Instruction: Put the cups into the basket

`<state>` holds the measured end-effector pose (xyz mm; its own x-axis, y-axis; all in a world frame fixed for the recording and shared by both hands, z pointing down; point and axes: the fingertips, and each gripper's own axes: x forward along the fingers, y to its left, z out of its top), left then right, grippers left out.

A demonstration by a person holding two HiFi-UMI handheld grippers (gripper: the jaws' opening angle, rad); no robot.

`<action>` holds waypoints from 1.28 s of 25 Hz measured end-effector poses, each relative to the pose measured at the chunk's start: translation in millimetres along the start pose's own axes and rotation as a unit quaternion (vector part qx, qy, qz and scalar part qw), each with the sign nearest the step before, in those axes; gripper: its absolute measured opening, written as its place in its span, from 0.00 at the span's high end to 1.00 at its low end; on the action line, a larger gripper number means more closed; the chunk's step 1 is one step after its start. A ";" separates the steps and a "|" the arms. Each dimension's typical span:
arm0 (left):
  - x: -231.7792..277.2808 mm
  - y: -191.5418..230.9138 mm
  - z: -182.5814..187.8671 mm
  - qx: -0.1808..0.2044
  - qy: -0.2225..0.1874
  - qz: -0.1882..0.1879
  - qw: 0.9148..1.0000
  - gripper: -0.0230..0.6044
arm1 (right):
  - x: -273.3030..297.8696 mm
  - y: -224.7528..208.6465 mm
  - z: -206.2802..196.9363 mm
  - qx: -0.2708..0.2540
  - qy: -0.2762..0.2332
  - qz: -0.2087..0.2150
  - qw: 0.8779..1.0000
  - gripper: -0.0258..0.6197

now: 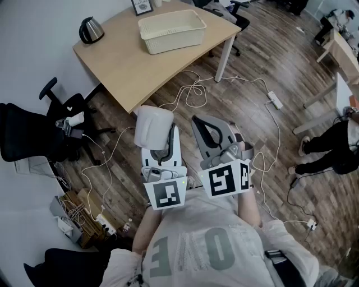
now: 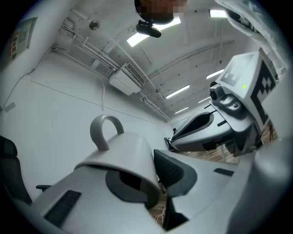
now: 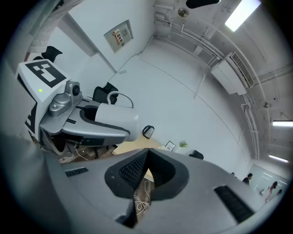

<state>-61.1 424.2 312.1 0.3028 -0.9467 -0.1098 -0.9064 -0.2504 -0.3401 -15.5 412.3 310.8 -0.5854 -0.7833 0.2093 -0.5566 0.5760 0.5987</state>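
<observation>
A white cup [image 1: 152, 127] with a loop handle sits clamped in my left gripper [image 1: 164, 147], held low in front of my body above the floor. In the left gripper view the cup [image 2: 120, 153] lies on its side, handle up, its rim wall pinched between the two pads. My right gripper [image 1: 211, 131] is beside it on the right, shut with nothing in it; its black pads [image 3: 132, 170] meet in the right gripper view. The cream plastic basket [image 1: 171, 32] stands empty on the wooden table [image 1: 126, 64], well ahead of both grippers.
A black kettle [image 1: 91, 29] and a small picture frame [image 1: 142, 6] stand at the table's far edge. White cables [image 1: 193, 92] and a power strip [image 1: 275, 100] lie on the wood floor. A black office chair [image 1: 42, 126] is at left; a person [image 1: 331, 146] sits at right.
</observation>
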 end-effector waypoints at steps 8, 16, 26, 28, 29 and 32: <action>-4.2 4.0 2.8 -0.002 -0.004 0.009 1.000 0.86 | -4.3 2.9 6.5 -0.008 -0.011 -0.001 1.000 0.96; -1.0 8.1 0.0 0.005 0.007 0.013 1.000 0.86 | -3.4 -5.5 2.0 0.030 -0.024 0.003 0.999 0.96; -5.1 24.0 -20.2 -0.063 0.041 0.068 0.995 0.86 | 7.9 -7.5 -23.8 0.037 -0.008 0.023 0.999 0.96; -2.9 31.0 -20.6 -0.069 0.041 0.076 0.994 0.86 | 9.3 -9.4 -23.6 0.042 -0.008 0.021 0.999 0.96; -0.7 33.4 -20.2 -0.068 0.039 0.077 0.994 0.86 | 10.3 -11.0 -24.3 0.043 -0.007 0.020 0.999 0.96; 10.1 36.0 -20.6 -0.058 0.037 0.073 0.995 0.86 | 16.1 -17.1 -30.1 0.046 -0.002 0.017 0.999 0.96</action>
<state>-96.7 401.4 318.0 0.1472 -0.9859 -0.0794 -0.9684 -0.1273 -0.2145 2.4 382.8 327.2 -0.6068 -0.7623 0.2252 -0.5885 0.6212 0.5175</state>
